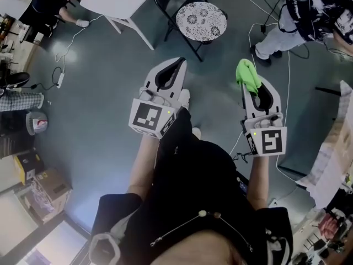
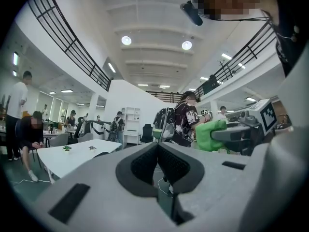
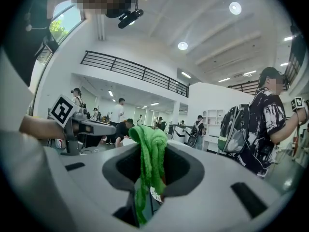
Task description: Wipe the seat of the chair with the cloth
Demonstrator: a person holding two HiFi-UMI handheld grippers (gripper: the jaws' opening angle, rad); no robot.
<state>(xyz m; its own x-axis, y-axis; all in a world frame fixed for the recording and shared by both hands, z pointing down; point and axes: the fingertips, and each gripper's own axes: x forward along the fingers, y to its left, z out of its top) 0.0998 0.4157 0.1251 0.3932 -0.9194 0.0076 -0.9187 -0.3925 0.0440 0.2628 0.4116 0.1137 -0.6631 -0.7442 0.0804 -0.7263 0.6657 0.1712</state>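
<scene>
Green cloth [image 1: 247,73] pinched tight in right gripper [image 1: 252,87], left gripper [image 1: 175,65] closed on nothing, patterned seat [image 1: 201,21] of chair [image 1: 168,1] well apart, far ahead and left of cloth.

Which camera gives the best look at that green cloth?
The right gripper view: the green cloth sits centre, pinched between the right gripper's jaws and hanging down. The head view shows the cloth small, bunched at that gripper's tip; the left gripper view catches only a green lump off to one side.
</scene>
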